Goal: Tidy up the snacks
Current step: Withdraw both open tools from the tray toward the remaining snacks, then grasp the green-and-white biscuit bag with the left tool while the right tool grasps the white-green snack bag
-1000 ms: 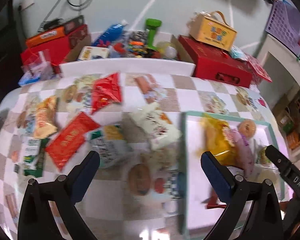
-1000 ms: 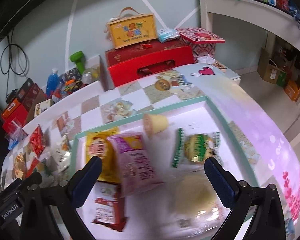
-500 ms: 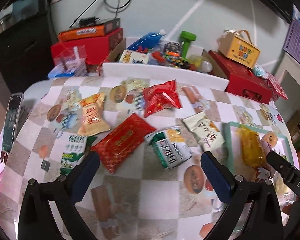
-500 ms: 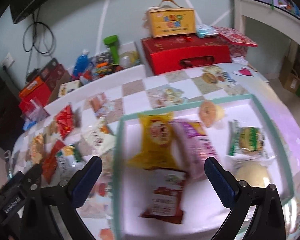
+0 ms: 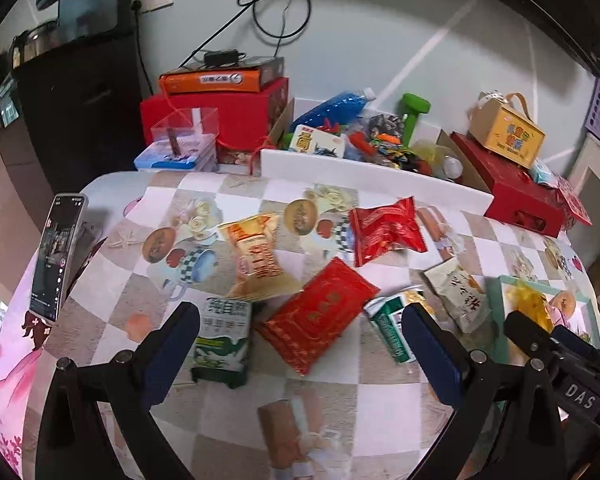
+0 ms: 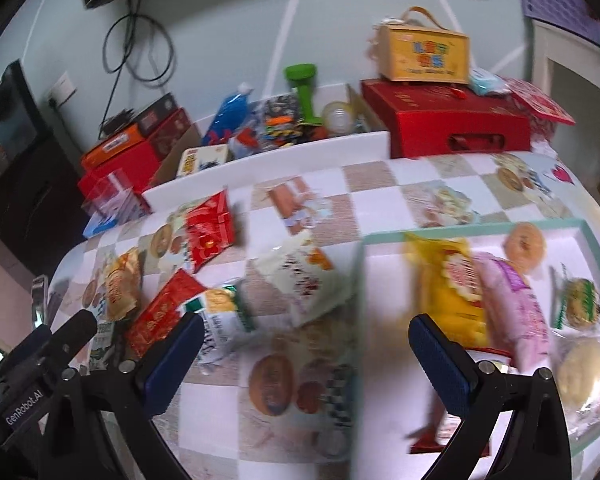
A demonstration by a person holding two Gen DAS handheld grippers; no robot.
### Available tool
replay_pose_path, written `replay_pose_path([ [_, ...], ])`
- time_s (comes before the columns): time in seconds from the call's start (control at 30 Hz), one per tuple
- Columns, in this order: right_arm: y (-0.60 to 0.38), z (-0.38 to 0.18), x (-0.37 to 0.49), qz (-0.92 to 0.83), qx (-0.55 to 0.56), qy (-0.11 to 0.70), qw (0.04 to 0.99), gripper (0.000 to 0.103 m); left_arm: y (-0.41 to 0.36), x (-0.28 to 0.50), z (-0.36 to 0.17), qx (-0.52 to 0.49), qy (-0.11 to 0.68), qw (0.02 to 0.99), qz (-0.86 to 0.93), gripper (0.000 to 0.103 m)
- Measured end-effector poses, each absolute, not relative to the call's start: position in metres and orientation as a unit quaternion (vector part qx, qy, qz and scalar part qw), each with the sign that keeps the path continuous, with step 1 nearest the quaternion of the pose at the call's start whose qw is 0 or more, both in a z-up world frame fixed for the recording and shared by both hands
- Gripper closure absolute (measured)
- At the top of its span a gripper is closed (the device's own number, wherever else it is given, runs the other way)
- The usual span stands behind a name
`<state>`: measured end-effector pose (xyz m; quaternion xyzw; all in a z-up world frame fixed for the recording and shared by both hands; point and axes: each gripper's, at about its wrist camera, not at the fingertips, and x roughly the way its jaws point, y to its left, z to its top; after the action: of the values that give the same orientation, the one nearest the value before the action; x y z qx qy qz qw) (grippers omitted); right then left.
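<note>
While open, red packet (image 5: 317, 316) between fingers

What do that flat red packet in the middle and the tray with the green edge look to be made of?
The flat red packet looks like glossy plastic film: it shines, and it is creased at its sealed edges. The tray seems smooth, hard plastic with a pale base and a raised mint-green rim, though blur leaves that open.

Tray (image 6: 452, 229) holding snacks, loose packets (image 6: 300, 280) beside
</note>
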<state>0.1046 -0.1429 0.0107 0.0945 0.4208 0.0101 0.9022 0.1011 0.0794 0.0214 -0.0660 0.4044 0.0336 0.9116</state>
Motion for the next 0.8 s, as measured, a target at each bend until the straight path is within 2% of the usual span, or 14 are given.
replay_pose_path([
  [0.3,-0.095,0.007,0.122,0.052,0.055,0.43,0.9,0.0,0.121,0.104,0.009,-0.093,0.433,0.895,0.057,0.002],
  [0.8,-0.061,-0.044,0.139,0.073,-0.012,0.486,0.871,0.0,0.147,0.122,-0.04,-0.121,0.49,0.859,0.087,0.002],
])
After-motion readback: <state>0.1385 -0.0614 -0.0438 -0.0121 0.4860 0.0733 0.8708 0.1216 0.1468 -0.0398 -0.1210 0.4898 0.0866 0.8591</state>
